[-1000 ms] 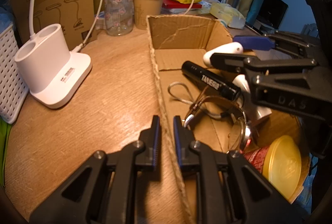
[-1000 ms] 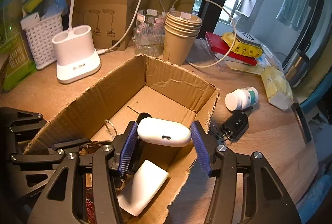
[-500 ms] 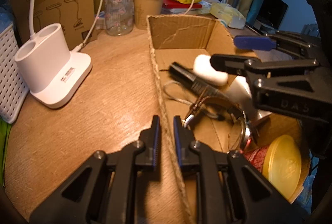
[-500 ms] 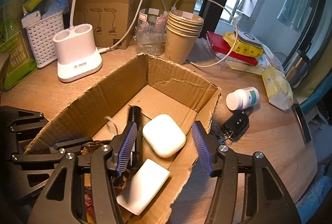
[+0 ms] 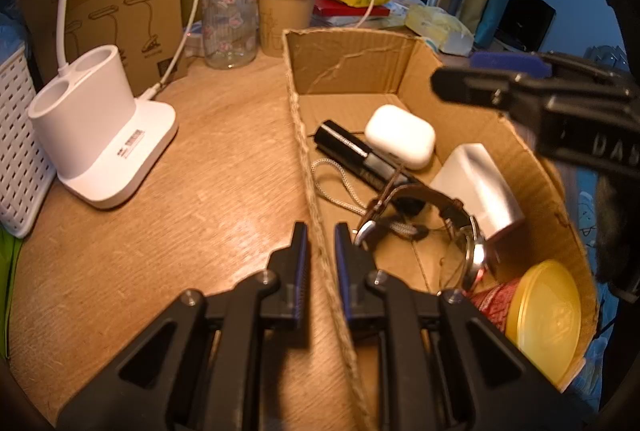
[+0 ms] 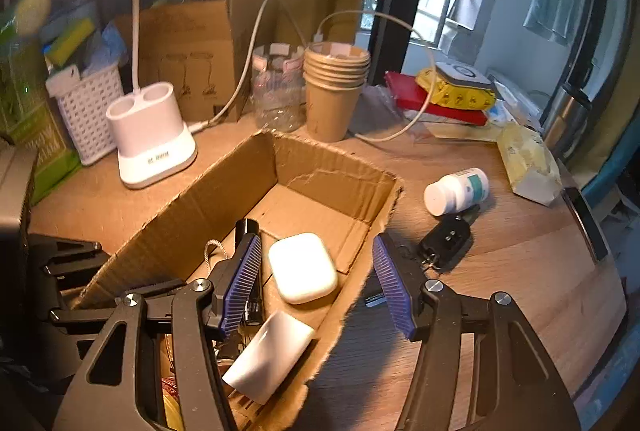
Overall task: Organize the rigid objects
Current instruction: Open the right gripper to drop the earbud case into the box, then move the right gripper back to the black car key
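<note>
My left tongs are clenched on the near wall of the cardboard box, one finger outside and one inside its frayed edge. My right tongs hang released above the box's open top; their jaws have just been opening, and no pad touches anything. Below them the white earbud case lies flat on the box floor, just beside the black flashlight and near a white charger block. A wristwatch and a yellow-lidded jar sit in the box's near end. Out on the counter, to the right of the box, a car key lies touching a white pill bottle.
</note>
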Action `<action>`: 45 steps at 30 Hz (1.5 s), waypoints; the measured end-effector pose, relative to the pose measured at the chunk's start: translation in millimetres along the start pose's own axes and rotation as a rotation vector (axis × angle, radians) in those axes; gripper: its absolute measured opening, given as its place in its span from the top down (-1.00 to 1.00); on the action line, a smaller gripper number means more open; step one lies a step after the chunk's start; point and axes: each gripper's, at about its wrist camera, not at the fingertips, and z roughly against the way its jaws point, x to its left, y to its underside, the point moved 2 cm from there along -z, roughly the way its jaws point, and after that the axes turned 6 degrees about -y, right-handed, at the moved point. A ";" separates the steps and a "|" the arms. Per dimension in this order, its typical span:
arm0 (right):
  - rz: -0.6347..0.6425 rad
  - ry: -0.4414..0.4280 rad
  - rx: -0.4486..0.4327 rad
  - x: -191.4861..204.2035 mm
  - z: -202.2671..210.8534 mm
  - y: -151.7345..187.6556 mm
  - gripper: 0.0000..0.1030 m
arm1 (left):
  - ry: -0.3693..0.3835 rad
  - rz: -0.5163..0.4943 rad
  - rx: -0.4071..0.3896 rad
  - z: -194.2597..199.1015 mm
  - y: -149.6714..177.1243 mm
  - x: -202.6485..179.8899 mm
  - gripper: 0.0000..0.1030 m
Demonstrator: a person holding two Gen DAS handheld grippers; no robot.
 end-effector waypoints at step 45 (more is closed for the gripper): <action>-0.213 0.106 0.009 -94.4 -9.4 20.8 -0.19 | -0.001 0.000 -0.001 -0.2 0.1 -0.3 0.71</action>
